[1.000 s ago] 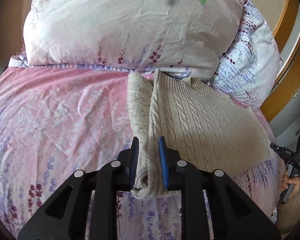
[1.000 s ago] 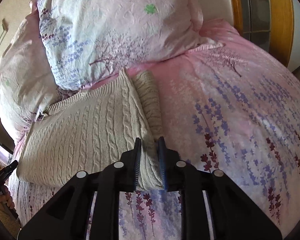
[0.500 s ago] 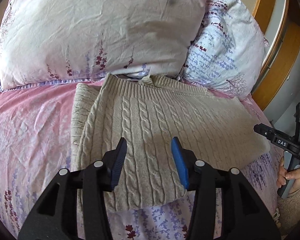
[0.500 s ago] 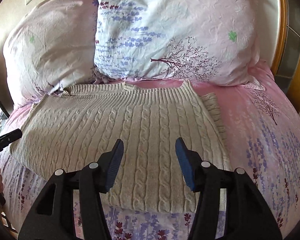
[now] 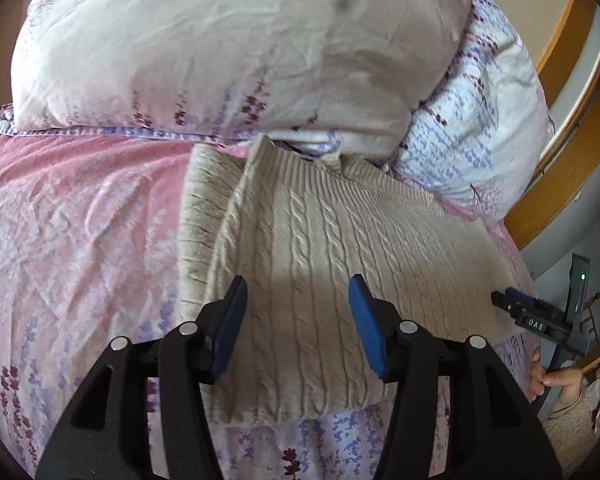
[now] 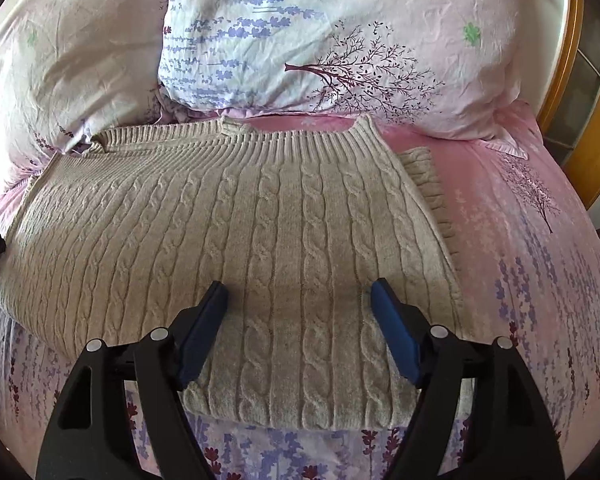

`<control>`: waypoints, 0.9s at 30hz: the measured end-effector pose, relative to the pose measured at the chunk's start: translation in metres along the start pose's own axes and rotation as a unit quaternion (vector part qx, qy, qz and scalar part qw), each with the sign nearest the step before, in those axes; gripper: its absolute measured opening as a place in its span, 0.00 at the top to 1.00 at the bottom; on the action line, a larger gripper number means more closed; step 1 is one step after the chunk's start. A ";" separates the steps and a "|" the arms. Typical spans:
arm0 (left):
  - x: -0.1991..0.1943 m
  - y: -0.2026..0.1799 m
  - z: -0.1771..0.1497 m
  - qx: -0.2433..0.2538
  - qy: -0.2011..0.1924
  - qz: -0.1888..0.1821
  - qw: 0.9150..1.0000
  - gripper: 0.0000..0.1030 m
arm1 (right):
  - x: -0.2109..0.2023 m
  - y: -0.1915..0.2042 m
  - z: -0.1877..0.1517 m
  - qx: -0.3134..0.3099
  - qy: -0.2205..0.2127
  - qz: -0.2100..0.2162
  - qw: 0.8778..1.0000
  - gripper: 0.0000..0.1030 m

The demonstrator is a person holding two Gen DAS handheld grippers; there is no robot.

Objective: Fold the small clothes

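A: Nearest?
B: Left gripper [image 5: 298, 312] and right gripper [image 6: 298, 322], jaws spread wide, holding nothing, above the folded beige sweater [image 6: 236, 232]
A: Beyond?
B: Sweater lies on pink bedsheet [image 6: 540, 240], collar touching the pillows [image 6: 320, 36]

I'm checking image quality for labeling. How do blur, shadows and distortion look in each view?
Left wrist: the pillow is soft with blur, and a shadow falls on the sweater between the open fingers. Right wrist: sharper, cable knit crisp on the sweater, faint shadow by the fingers. Both: fisheye bulge, dark corners.
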State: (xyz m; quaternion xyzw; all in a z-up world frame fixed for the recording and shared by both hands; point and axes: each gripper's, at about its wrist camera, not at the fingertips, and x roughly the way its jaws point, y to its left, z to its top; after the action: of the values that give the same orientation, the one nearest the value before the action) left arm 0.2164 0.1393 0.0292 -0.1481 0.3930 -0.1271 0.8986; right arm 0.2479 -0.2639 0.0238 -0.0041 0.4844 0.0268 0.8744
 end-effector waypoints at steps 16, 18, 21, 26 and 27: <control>0.012 0.039 0.031 -0.055 0.020 0.040 0.997 0.28 | 0.007 0.027 0.010 0.014 -0.034 0.027 0.999 0.21; 0.018 0.038 0.033 -0.054 0.028 0.039 0.997 0.26 | 0.010 0.032 0.011 0.008 -0.034 0.024 0.999 0.21; 0.024 0.036 0.036 -0.052 0.037 0.038 0.997 0.25 | 0.014 0.039 0.014 0.003 -0.034 0.020 0.999 0.21; 0.035 0.032 0.037 -0.055 0.052 0.030 0.997 0.25 | 0.026 0.046 0.015 -0.015 -0.021 0.000 1.000 0.15; 0.037 0.032 0.037 -0.057 0.056 0.026 0.996 0.25 | 0.026 0.047 0.014 -0.020 -0.025 -0.004 0.999 0.15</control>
State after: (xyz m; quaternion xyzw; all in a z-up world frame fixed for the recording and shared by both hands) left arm 0.2717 0.1622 0.0171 -0.1811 0.4535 -0.0895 0.8681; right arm 0.2708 -0.2149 0.0104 -0.0226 0.4620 0.0329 0.8860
